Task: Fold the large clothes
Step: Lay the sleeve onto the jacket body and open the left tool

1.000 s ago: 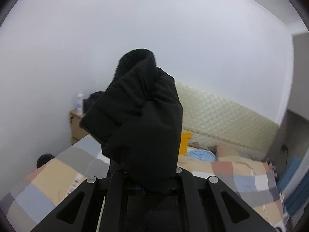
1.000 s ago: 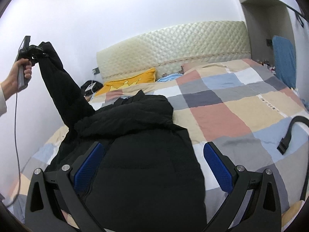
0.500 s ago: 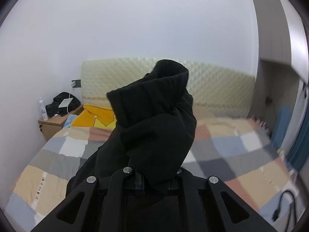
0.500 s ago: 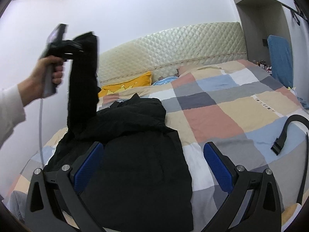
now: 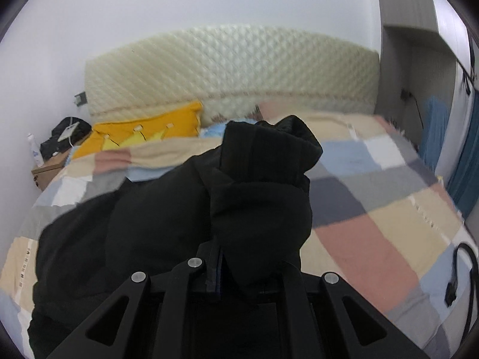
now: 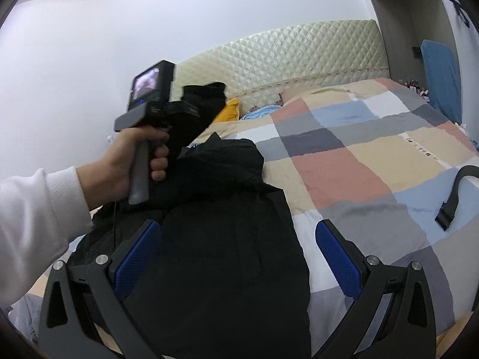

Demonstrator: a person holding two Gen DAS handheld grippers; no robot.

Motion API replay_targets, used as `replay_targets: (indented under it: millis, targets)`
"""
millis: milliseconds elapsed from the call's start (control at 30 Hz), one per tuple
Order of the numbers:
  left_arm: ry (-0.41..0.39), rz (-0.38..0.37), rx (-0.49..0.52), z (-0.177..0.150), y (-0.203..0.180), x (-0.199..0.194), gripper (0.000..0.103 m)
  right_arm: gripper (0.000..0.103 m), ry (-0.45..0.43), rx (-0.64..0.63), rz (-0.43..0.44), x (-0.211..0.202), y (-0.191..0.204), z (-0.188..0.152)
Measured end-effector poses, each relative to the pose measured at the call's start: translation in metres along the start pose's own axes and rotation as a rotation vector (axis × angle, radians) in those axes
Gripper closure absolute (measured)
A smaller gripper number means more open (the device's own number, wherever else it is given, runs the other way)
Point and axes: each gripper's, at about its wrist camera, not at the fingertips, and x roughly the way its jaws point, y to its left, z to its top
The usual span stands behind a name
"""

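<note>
- Lying across the near left part of the bed, the black jacket (image 6: 227, 239) has its body spread flat on the plaid quilt (image 6: 344, 161), collar end toward the headboard (image 6: 284, 59).
- 1 sleeve (image 5: 266, 185) is lifted off the body — its cuff end stands bunched above the left gripper (image 5: 227, 266), whose jaws are clamped tight on that cloth.
- From the right wrist view, the person's left hand (image 6: 134, 158) holds that gripper up above the jacket's shoulder region, the sleeve draping down from it.
- The right gripper (image 6: 236, 257) hovers over the jacket's lower body with its blue pads (image 6: 335, 257) spread wide, gripping nothing.
- Judged step: folding the sleeve inward across the chest — the first fold, with most of the task left.
- Next move likely calls for lowering the sleeve flat onto the body, releasing, and perhaps steadying the hem with the free tongs.
- A black strap (image 6: 455, 191) lies well apart on the right of the quilt; a yellow pillow (image 5: 143, 131) sits by the headboard.
</note>
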Motion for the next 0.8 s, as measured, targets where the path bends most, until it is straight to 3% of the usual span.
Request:
replay_targets:
  millis: [167, 267, 467, 667, 767, 800]
  targets:
    - [0.087, -0.007, 0.031, -0.025, -0.016, 0.042, 0.093, 0.000, 0.016, 0.017, 0.000, 0.008, -0.003, 0.000]
    - [0.125, 0.052, 0.086, -0.044, -0.025, 0.061, 0.093, 0.000, 0.022, 0.040, 0.016, 0.010, -0.008, -0.001]
    - [0.158, 0.094, 0.174, -0.069, -0.038, 0.086, 0.091, 0.000, 0.011, 0.059, 0.038, 0.009, -0.010, -0.004]
    - [0.130, 0.101, 0.133, -0.064, -0.034, 0.073, 0.085, 0.000, 0.028, 0.049, 0.036, 0.015, -0.009, -0.005]
    - [0.083, 0.113, 0.096, -0.061, -0.031, 0.057, 0.069, 0.000, 0.010, 0.065, 0.031, 0.011, -0.014, -0.004]
    - [0.066, 0.119, 0.098, -0.061, -0.032, 0.051, 0.055, 0.000, 0.004, 0.075, 0.027, 0.009, -0.017, -0.004]
